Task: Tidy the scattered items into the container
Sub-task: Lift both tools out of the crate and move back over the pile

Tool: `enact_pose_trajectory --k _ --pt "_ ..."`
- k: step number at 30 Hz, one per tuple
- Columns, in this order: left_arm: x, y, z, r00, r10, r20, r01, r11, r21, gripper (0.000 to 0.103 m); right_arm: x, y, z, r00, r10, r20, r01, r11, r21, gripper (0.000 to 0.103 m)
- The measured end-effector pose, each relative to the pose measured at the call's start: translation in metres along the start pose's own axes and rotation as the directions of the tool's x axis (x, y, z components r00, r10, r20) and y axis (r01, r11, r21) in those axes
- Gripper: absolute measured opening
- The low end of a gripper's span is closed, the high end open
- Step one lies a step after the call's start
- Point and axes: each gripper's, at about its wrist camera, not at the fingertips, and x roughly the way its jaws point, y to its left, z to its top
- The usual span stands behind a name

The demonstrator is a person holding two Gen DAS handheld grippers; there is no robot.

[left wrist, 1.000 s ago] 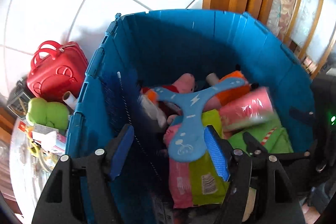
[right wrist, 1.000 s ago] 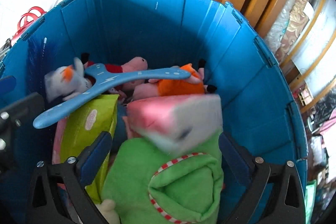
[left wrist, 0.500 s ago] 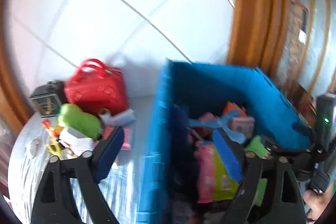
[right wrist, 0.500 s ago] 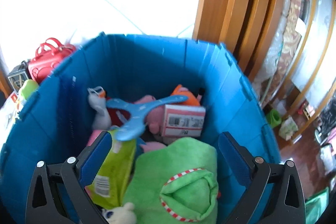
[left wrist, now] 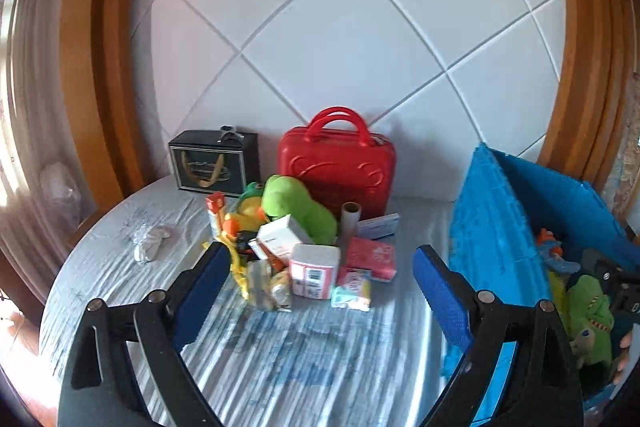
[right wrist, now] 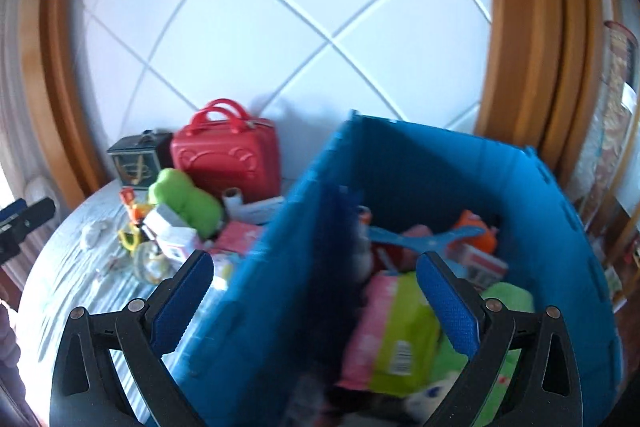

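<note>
My left gripper (left wrist: 320, 255) is open and holds nothing; it faces a heap of loose items on the round table (left wrist: 120, 287). The heap includes a green plush (left wrist: 298, 207), a white box (left wrist: 280, 237), a pink-and-white pack (left wrist: 314, 269), a pink packet (left wrist: 372, 255) and a cardboard tube (left wrist: 351, 217). The blue crate (left wrist: 492, 227) stands to the right of the heap. My right gripper (right wrist: 314, 259) is open and empty, above the left wall of the crate (right wrist: 420, 167). Inside lie a blue boomerang (right wrist: 416, 239), a green-yellow packet (right wrist: 400, 327) and plush toys.
A red carry case (left wrist: 340, 167) and a black box (left wrist: 208, 167) stand against the white tiled wall behind the heap. A crumpled white scrap (left wrist: 150, 239) lies at the table's left. Wooden frames flank the wall on both sides.
The left gripper let the blue boomerang drop into the crate, opened wider and swung left to face the heap. The right gripper pulled back and up; its pink box now lies in the crate.
</note>
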Motion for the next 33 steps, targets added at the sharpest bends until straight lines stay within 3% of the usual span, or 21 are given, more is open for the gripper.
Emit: enact_pose_trajectory --k 6,10,15,20,24,28,30,33 --pt "0.036 0.093 -0.011 0.999 0.029 -0.016 -0.029 0.999 0.042 0.093 0.006 0.1 0.003 1.0 -0.004 0.009 0.004 0.999 -0.033 0.103" --pt "0.075 0.147 -0.017 0.996 0.006 -0.088 0.002 0.996 0.092 0.093 0.025 0.159 0.002 1.0 -0.017 -0.011 0.016 1.0 -0.009 0.103" --pt "0.127 0.194 -0.034 0.979 0.007 -0.202 0.016 0.994 0.111 0.093 0.053 0.202 -0.011 1.0 -0.015 -0.021 0.016 0.998 0.067 0.103" --pt "0.174 0.204 -0.059 0.961 -0.017 -0.277 0.05 0.992 0.113 0.09 0.108 0.217 -0.03 0.985 -0.052 -0.165 0.068 0.993 0.092 0.102" --pt "0.212 0.199 -0.074 0.946 -0.015 -0.325 0.053 0.993 0.11 0.089 0.155 0.221 -0.052 0.958 -0.069 -0.28 0.094 0.993 0.076 0.091" --pt "0.253 0.197 -0.082 0.933 0.027 -0.358 0.012 0.994 0.108 0.089 0.2 0.217 -0.07 0.928 -0.044 -0.369 0.076 0.994 0.074 0.09" --pt "0.275 0.2 -0.085 0.922 0.054 -0.383 -0.013 0.994 0.108 0.089 0.219 0.218 -0.076 0.919 -0.022 -0.394 0.056 0.996 0.075 0.078" --pt "0.306 0.205 -0.087 0.904 0.049 -0.425 -0.013 0.996 0.087 0.089 0.245 0.232 -0.082 0.906 0.028 -0.421 0.005 0.997 0.076 0.071"
